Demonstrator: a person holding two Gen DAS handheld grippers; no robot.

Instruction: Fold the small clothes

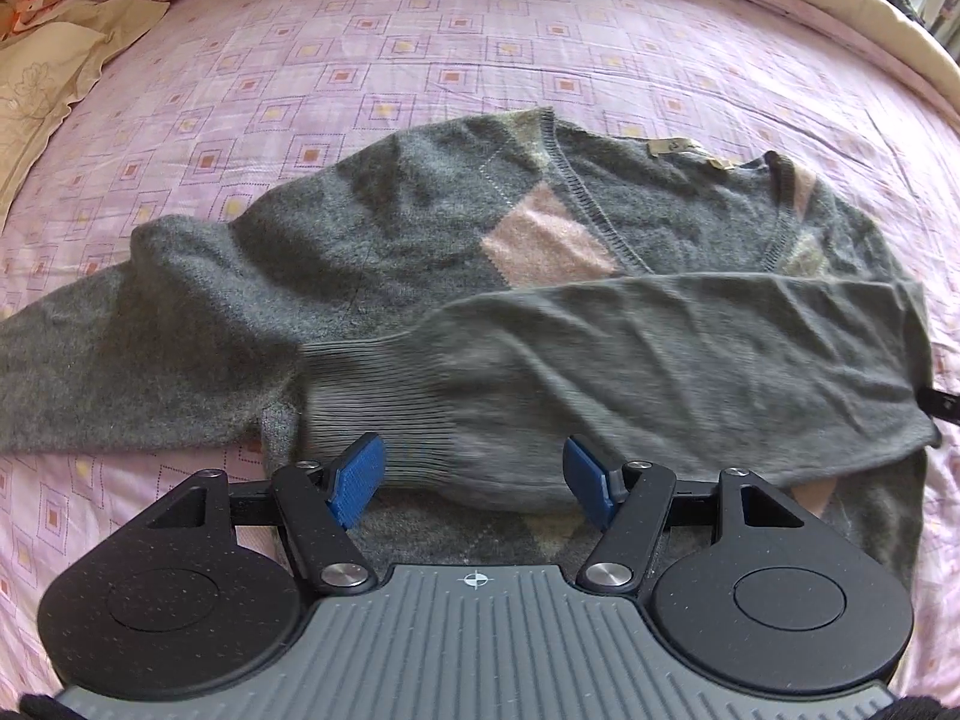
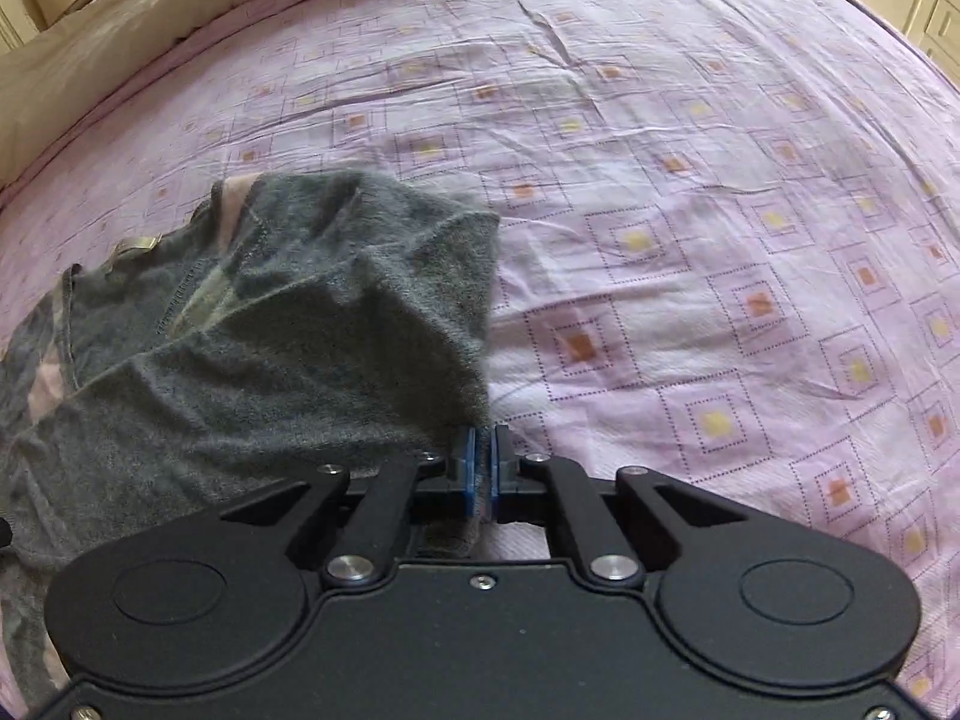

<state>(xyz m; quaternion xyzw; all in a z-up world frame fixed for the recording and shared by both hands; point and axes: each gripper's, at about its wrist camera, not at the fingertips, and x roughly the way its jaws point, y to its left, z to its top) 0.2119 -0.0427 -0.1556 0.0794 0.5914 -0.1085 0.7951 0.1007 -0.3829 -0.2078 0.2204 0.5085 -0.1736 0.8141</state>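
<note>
Left gripper [image 1: 474, 480] held low, blue pads [image 1: 354, 477] spread wide apart, nothing gripped between. Right gripper [image 2: 483, 471] held low, pads [image 2: 468, 468] pressed nearly together, clamping grey sweater [image 2: 270, 330] fabric.

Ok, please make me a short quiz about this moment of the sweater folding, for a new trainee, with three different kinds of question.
1. True or false: the left gripper is clamped on the grey sweater.
2. Which sleeve lies folded across the sweater's body? A) the ribbed-cuff sleeve B) no sleeve C) both sleeves
3. Fill in: the right gripper has its jaws ____ on the sweater's fabric.

Key:
1. False; its jaws stand open, just over the ribbed cuff.
2. A; the other sleeve stretches out sideways on the pink bedsheet.
3. Shut; the knit is pinched between the blue pads.
</note>
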